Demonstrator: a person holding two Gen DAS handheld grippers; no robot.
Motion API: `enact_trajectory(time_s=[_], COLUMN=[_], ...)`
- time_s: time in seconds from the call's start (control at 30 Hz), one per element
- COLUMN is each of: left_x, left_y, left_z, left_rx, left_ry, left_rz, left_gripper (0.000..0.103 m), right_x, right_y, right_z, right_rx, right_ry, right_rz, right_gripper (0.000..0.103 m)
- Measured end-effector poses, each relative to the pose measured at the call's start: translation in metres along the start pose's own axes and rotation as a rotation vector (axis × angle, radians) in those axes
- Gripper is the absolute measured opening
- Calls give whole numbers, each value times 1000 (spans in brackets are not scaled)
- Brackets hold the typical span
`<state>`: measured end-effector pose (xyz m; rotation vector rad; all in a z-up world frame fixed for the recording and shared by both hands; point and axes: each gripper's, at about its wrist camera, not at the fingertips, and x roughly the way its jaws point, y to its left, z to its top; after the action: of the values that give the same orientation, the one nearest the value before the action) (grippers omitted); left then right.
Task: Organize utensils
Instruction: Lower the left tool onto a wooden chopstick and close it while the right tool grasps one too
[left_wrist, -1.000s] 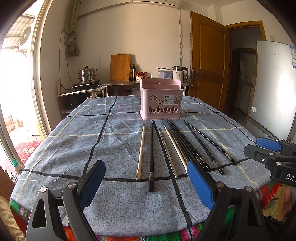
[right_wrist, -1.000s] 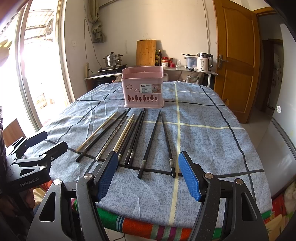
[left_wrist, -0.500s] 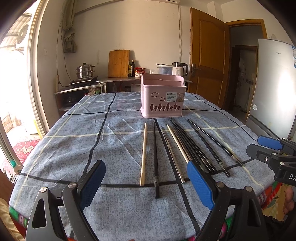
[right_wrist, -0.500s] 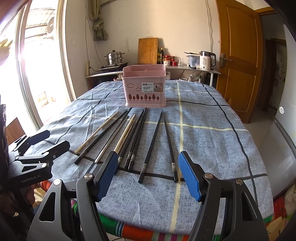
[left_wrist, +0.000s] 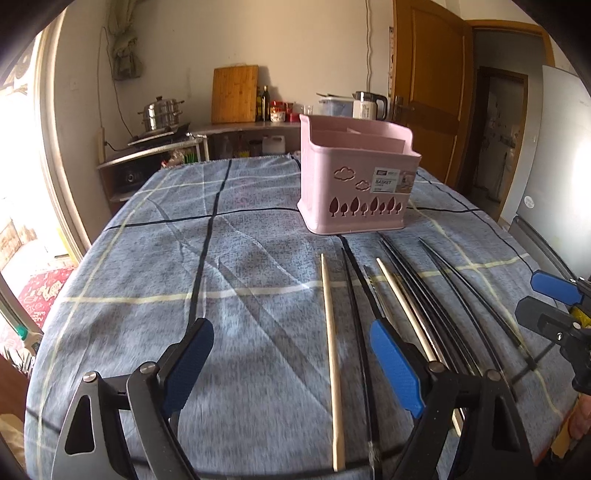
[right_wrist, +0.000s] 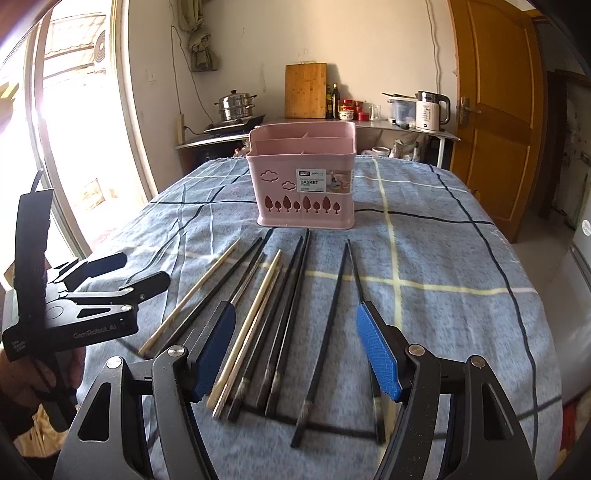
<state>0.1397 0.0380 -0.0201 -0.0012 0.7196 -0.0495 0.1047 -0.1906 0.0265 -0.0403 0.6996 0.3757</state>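
Observation:
A pink utensil basket (left_wrist: 354, 177) stands upright on the blue checked tablecloth (left_wrist: 147, 266); it also shows in the right wrist view (right_wrist: 304, 181). Several chopsticks lie side by side in front of it: a pale wooden one (left_wrist: 331, 354) at the left, black ones (right_wrist: 288, 317) and another pale one (right_wrist: 255, 321). My left gripper (left_wrist: 291, 365) is open and empty, low over the near ends of the left chopsticks. My right gripper (right_wrist: 297, 350) is open and empty over the near ends of the black chopsticks. Each gripper shows at the edge of the other's view.
A counter behind the table holds a steamer pot (right_wrist: 236, 105), a cutting board (right_wrist: 306, 90), bottles and a kettle (right_wrist: 430, 110). A wooden door (right_wrist: 498, 110) is at the right. A bright window (right_wrist: 59, 129) is at the left.
Both grippers have moved forward and lower over the table towards the chopsticks. The basket and chopsticks look larger and closer. Both stay open.

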Motion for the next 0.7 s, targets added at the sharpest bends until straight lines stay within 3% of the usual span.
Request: enact_trajectory(time_s=[0.1,0.17,0.23,0.4,0.7], left_x=[24,37,51,73,98], left_y=[5,5,6,5,-6], left_z=[12,20,27,41,54], left_rx=[-15,-8,-6,14,93], left_ry=[63,88,115,151,188], left_rz=[-26,-36,-53,-98,-136], left_gripper=[84,76,67,62,44], right_x=[19,31,42,76,112], right_y=[1,1,0,0,1], right_z=[14,22,28,43,51], right_rx=[0,8,11,24,35], right_ry=[21,41,61,132,208], right_rz=[12,25,35,62,103], right_gripper=[63,58,49,31,17])
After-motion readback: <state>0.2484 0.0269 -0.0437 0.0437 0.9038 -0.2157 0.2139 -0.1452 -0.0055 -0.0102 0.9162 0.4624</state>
